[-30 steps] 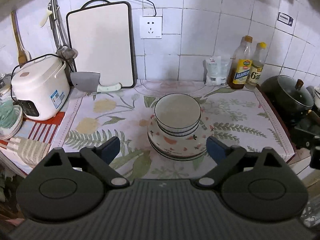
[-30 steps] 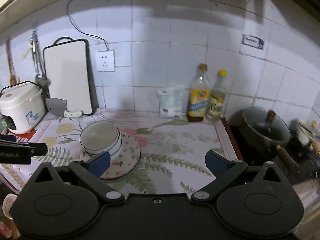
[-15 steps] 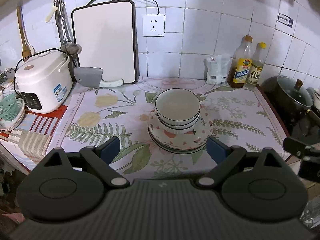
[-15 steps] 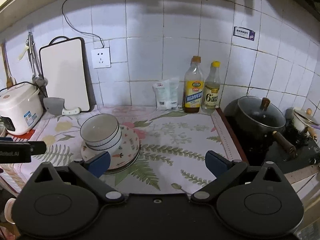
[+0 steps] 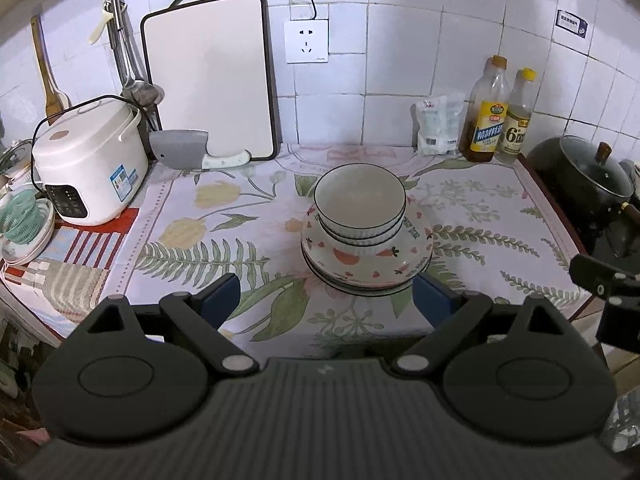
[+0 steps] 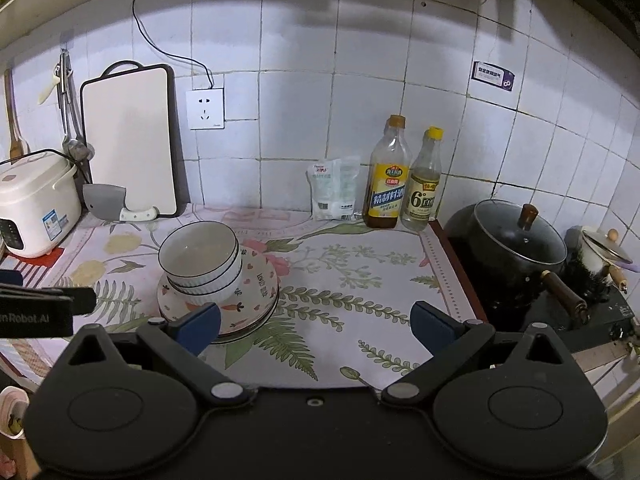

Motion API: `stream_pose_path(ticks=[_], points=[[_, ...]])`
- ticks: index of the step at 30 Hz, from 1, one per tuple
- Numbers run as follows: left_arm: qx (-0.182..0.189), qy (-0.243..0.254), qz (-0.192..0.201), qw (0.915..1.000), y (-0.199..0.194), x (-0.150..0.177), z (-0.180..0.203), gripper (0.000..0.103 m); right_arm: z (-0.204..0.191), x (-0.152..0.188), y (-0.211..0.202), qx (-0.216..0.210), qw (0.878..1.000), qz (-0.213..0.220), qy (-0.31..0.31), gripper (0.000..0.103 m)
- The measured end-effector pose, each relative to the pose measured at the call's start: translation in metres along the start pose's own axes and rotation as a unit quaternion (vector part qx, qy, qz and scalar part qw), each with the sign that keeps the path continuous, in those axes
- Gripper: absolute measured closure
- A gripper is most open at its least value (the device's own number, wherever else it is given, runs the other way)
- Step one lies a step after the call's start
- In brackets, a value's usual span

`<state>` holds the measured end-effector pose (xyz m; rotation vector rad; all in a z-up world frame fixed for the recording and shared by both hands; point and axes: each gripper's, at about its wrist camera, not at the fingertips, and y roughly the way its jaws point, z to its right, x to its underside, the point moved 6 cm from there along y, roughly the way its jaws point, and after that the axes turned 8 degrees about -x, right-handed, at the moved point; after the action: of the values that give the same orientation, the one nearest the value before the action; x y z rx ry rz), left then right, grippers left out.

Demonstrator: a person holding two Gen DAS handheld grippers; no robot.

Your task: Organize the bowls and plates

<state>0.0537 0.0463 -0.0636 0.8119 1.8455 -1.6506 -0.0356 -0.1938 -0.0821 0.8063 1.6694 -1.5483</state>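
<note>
A stack of white ribbed bowls (image 5: 360,208) sits on patterned plates (image 5: 416,252) in the middle of the floral counter cloth (image 5: 224,216). The stack also shows in the right wrist view, bowls (image 6: 200,258) on plates (image 6: 260,284), at the left. My left gripper (image 5: 326,300) is open and empty, held back just in front of the stack. My right gripper (image 6: 316,322) is open and empty, to the right of the stack above the cloth (image 6: 360,280). Each gripper shows at the edge of the other's view.
A rice cooker (image 5: 88,160), cutting board (image 5: 210,76) and cleaver (image 5: 188,150) stand at the back left. Two bottles (image 5: 500,120) and a bag (image 5: 438,124) stand at the back right. A black lidded pot (image 6: 516,240) sits on the stove at the right.
Both grippers have drawn back and risen from the counter, so the stack looks farther away. The stack has not moved. Both stay open.
</note>
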Motion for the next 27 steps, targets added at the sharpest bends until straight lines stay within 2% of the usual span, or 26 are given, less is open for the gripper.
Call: stream_pose_path(ticks=[10, 27], points=[[-0.017, 0.011, 0.011, 0.9997, -0.003, 0.004, 0.003, 0.009, 0.007, 0.0, -0.001, 0.012, 1.0, 0.011, -0.01, 0.001], [-0.01, 0.0, 0.038, 0.9992, -0.012, 0.006, 0.001, 0.009, 0.01, 0.0, -0.017, 0.027, 0.998, 0.054, -0.016, 0.001]])
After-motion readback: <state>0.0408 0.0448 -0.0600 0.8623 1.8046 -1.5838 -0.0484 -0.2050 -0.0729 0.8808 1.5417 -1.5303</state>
